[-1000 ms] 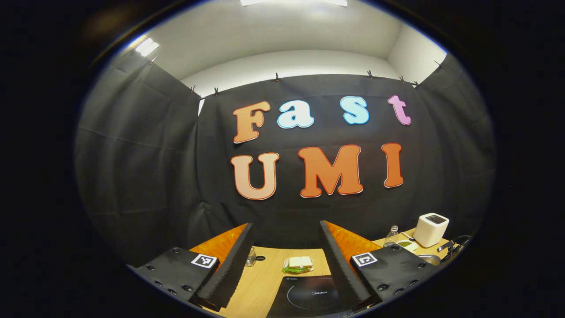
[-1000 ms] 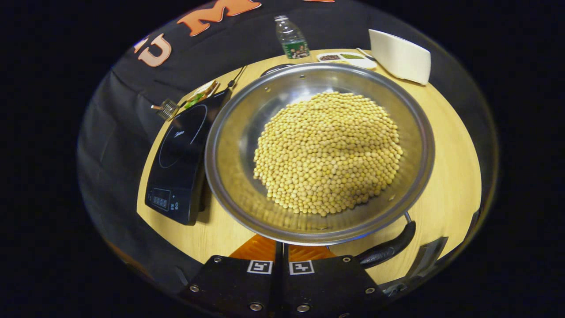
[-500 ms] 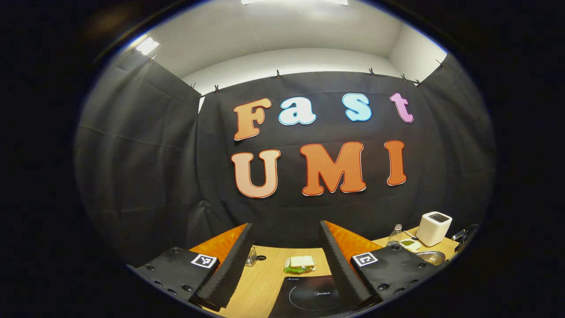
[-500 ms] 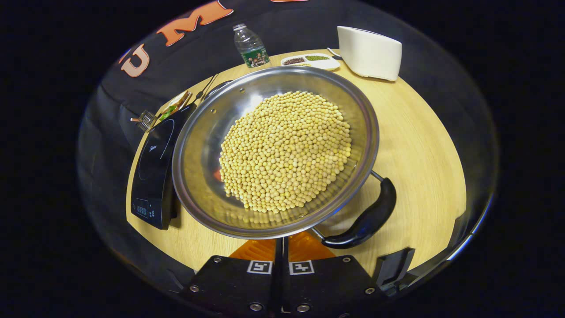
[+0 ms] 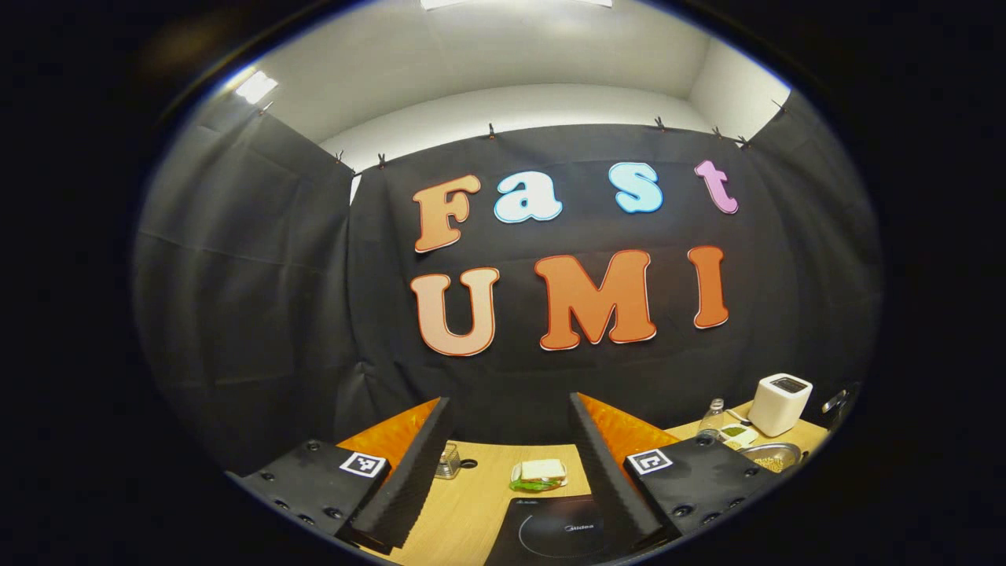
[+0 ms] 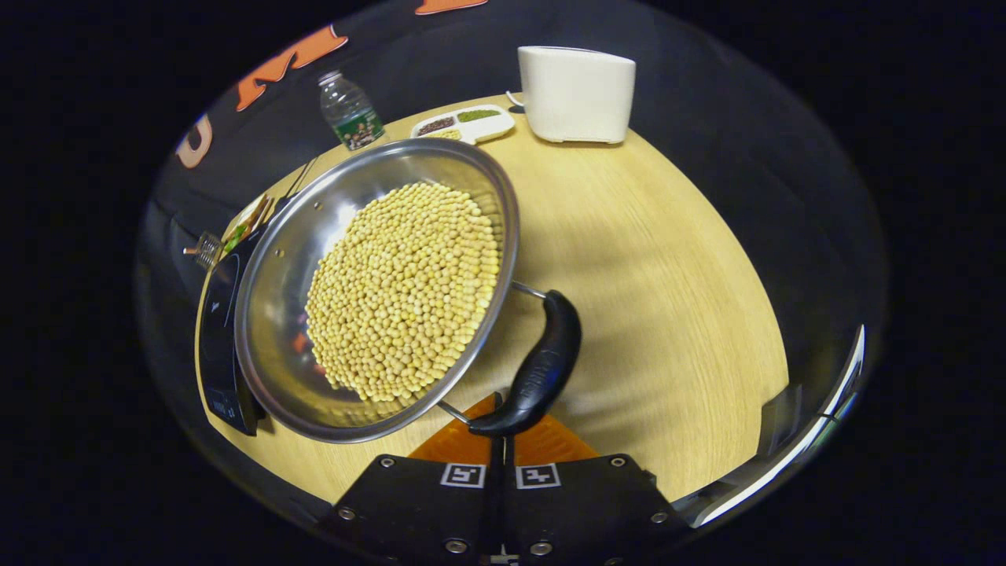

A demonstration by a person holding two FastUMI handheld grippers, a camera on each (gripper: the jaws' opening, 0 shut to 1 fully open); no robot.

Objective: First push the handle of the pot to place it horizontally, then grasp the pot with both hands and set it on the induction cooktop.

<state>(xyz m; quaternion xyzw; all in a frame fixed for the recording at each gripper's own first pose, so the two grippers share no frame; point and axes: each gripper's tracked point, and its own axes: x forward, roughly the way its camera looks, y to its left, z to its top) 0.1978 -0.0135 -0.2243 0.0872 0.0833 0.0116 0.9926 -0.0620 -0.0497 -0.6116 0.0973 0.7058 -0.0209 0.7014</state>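
- Left gripper (image 5: 509, 472): fingers stand wide apart with nothing between them. It hangs above the near edge of the bench (image 5: 479, 503), pointing towards the booth wall.
- Right gripper (image 6: 501, 440): fingers are closed together, with only a thin seam between them. Their tips lie just at the lower end of the pot's black side handle (image 6: 538, 373); whether they touch the handle cannot be told. Nothing is seen pinched between them.
- Pot (image 6: 283, 314): a wide, shallow steel pan heaped with yellow beans (image 6: 401, 291). It sits on the bench (image 6: 652, 299), left of centre in the right gripper view. The black handle is fixed to the rim by two metal rods, on the side nearest the right gripper.
- Cooktop (image 6: 214, 330): a flat black slab at the far left edge of the bench, just beside the pot. The pot's rim hides part of it; whether the pot overlaps it or merely stands in front cannot be told. In the left gripper view the cooktop (image 5: 550, 534) lies directly below and between the open fingers.
- Also on the bench, well apart from the pot: a white toaster (image 6: 576, 93), a small sectioned dish (image 6: 464, 123), a water bottle (image 6: 350, 110), and a sandwich (image 5: 538, 474) behind the cooktop.
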